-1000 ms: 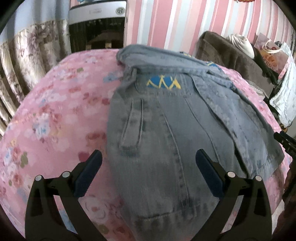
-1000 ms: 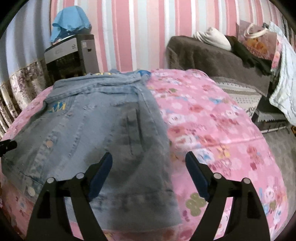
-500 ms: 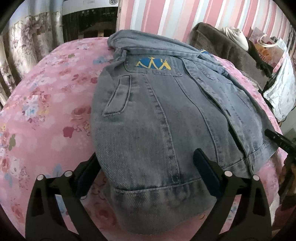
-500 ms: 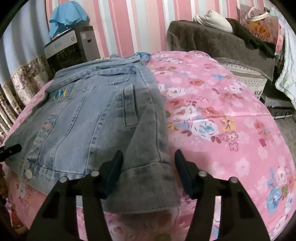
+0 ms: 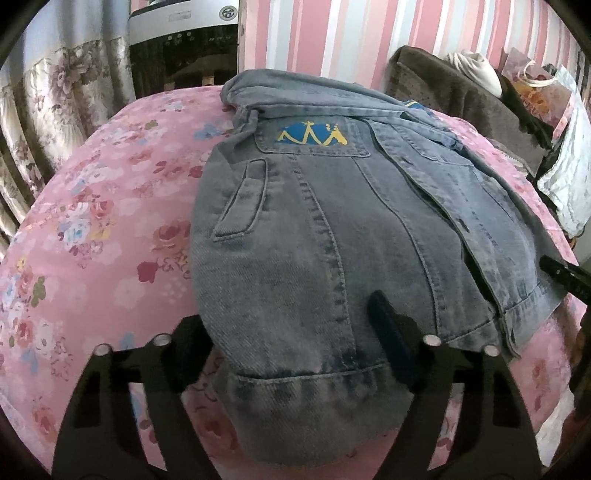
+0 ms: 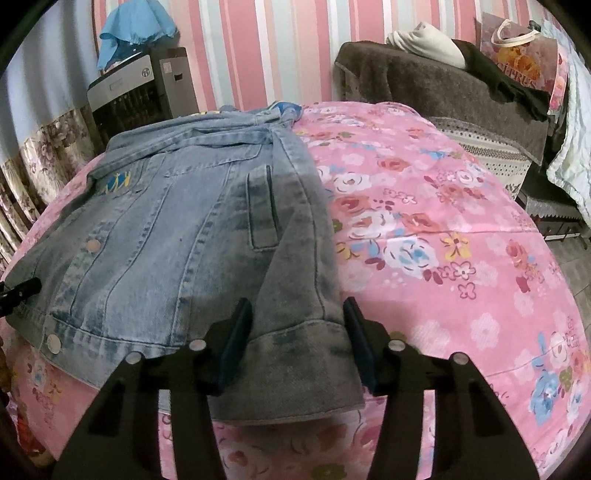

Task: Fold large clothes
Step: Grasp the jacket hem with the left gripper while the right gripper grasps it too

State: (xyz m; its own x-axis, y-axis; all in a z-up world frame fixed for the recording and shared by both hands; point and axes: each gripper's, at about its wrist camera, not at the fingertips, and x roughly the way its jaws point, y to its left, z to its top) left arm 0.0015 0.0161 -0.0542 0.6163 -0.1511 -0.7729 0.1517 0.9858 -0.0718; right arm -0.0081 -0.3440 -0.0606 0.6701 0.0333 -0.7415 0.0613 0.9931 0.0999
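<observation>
Lying spread out on a pink floral bedspread (image 5: pixel 92 229) is a faded denim jacket (image 5: pixel 332 229), collar end toward the striped wall (image 5: pixel 314 33), hem end toward the cameras; one front panel overlaps the other, and there's a blue and yellow patch (image 5: pixel 312 134) on the chest.

Left gripper (image 5: pixel 291 332) sits at the near hem corner; its jaws are closing with the denim between them; one finger lies on top of the fabric while the other is tucked behind the jacket's edge, so honestly can't tell if the pads press it yet.

Right gripper (image 6: pixel 297 332) is at the other hem corner, jaws about half apart and also closing; a raised ridge of denim and the hem band sit right between the fingers (image 6: pixel 236 336), which look like they're touching the fabric on both sides; can't say for sure it's a firm pinch.

Background stuff: a grey appliance (image 6: pixel 140 85) with a blue cloth (image 6: pixel 133 29) draped on top, a floral curtain (image 5: pixel 62 92) on the left, a brown blanket (image 6: pixel 436 88) over furniture past the bed, and a printed bag (image 6: pixel 521 59) up on it.
</observation>
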